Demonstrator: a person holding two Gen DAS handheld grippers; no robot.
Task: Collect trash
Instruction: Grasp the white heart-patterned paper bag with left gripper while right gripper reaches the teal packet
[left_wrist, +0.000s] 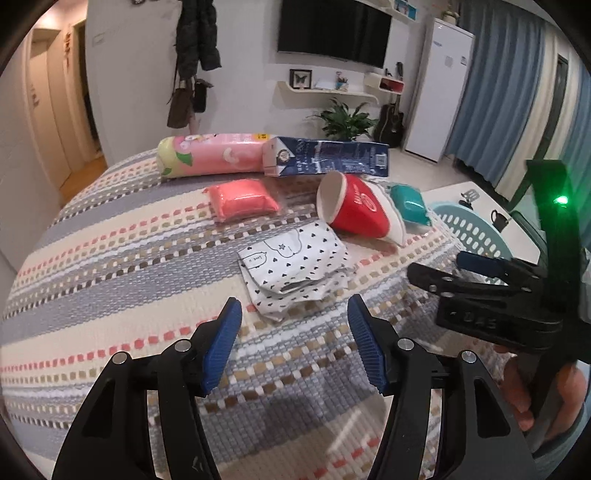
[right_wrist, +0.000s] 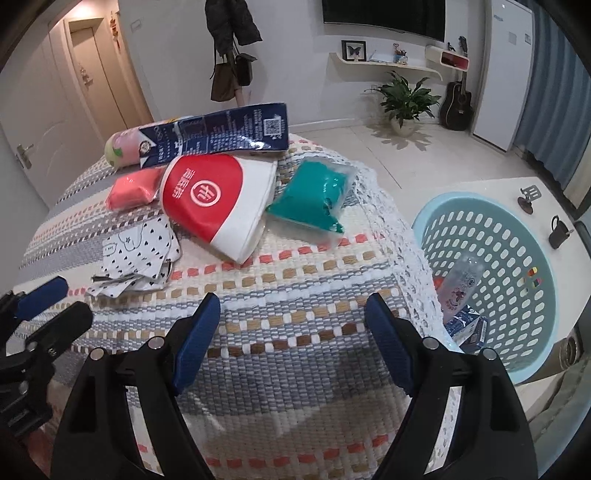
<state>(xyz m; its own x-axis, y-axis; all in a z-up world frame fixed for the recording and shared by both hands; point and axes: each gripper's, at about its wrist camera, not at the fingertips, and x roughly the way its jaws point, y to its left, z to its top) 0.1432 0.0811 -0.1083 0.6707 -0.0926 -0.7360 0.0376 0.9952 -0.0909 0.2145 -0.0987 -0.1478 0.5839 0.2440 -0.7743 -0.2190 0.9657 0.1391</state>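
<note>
Trash lies on a woven striped tablecloth (left_wrist: 110, 258). A crumpled white wrapper with black hearts (left_wrist: 295, 269) (right_wrist: 140, 254) lies just ahead of my open, empty left gripper (left_wrist: 293, 314). Behind it lie a red and white paper cup on its side (left_wrist: 360, 210) (right_wrist: 218, 199), a pink packet (left_wrist: 242, 199), a teal packet (right_wrist: 314, 195), a dark blue carton (left_wrist: 328, 157) (right_wrist: 221, 134) and a pink roll pack (left_wrist: 207, 153). My right gripper (right_wrist: 291, 310) is open and empty over the cloth, near the table's right edge.
A light blue perforated basket (right_wrist: 517, 258) stands to the right of the table, holding a clear bottle (right_wrist: 460, 284) and a small blue box (right_wrist: 467, 326). The right gripper's body shows at the right of the left wrist view (left_wrist: 480, 291).
</note>
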